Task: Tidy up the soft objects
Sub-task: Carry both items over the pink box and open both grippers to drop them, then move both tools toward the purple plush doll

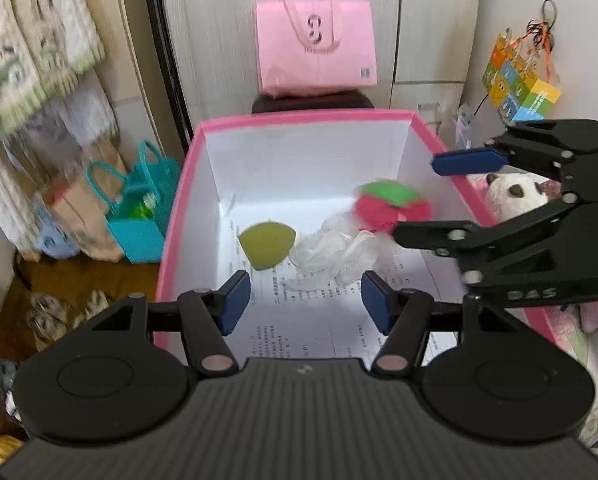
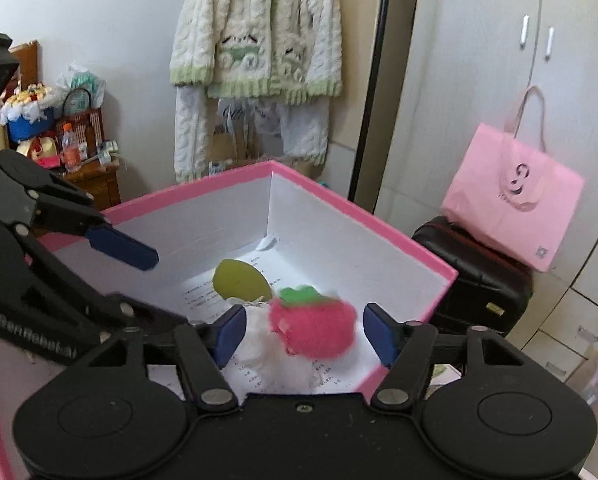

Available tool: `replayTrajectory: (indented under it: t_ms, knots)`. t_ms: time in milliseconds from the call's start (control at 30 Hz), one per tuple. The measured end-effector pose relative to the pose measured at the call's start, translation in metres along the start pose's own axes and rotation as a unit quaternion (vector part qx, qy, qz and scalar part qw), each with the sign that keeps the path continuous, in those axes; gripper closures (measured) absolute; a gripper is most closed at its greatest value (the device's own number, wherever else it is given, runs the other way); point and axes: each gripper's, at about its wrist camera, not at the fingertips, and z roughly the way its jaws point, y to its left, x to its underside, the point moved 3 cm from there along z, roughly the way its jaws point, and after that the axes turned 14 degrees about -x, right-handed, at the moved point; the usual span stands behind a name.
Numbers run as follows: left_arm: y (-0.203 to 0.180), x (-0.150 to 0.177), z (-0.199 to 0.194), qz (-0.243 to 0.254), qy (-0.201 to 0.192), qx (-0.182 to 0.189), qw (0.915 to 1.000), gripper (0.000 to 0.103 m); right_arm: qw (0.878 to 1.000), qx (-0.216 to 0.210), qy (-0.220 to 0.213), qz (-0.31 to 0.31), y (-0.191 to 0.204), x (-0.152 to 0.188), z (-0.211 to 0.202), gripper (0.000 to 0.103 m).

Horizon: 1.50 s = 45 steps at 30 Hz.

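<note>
Nearest the lens, the left gripper [image 1: 305, 300] hangs over the near edge of the pink box [image 1: 179, 216], jaws apart w/ nothing btwn them; its blue pads [image 1: 233, 302] frame printed paper on the box floor. Inside the box, left to right: a yellow-green sponge [image 1: 266, 245] near the middle of the floor, a white mesh puff [image 1: 333, 250] just beside it, then a pink strawberry plush [image 1: 383, 206] w/ green top, blurred, resting on or above the puff, can't tell which. The right gripper [image 2: 305, 334] hovers over the box's right side, jaws wide, plush btwn them but pads not pressing it. Outside the box, right of its wall, a white plush toy [image 1: 513, 196]. Behind the box, a pink tote bag [image 1: 317, 50].
</note>
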Motion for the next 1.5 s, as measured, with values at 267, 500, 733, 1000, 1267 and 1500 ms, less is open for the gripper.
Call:
replayTrajectory:
  t_ms: [267, 500, 733, 1000, 1267, 1500]
  knots:
    - [-0.001, 0.015, -0.062, 0.011, -0.025, 0.029, 0.9992, 0.042, 1.0, 0.011, -0.019, 0.009, 0.035, 0.013, -0.065, 0.029]
    - [-0.011, 0.031, -0.114, 0.037, -0.052, 0.029, 0.9975, 0.04, 1.0, 0.021, -0.013, 0.008, 0.065, 0.024, -0.105, 0.029]
    - [-0.021, 0.048, -0.164, 0.061, -0.061, 0.062, 0.9943, 0.035, 1.0, -0.001, -0.021, 0.007, 0.095, 0.034, -0.148, 0.028]
    - [-0.033, 0.077, -0.209, 0.071, -0.069, 0.096, 0.9905, 0.027, 1.0, -0.018, -0.015, -0.011, 0.128, 0.051, -0.189, 0.019]
    - [-0.059, 0.098, -0.224, 0.102, -0.071, 0.111, 0.9861, 0.019, 1.0, -0.011, -0.005, 0.002, 0.135, 0.083, -0.218, 0.009]
    - [-0.092, 0.1, -0.212, 0.127, -0.053, 0.139, 0.9807, 0.014, 0.999, 0.022, 0.002, 0.039, 0.116, 0.121, -0.236, 0.008]
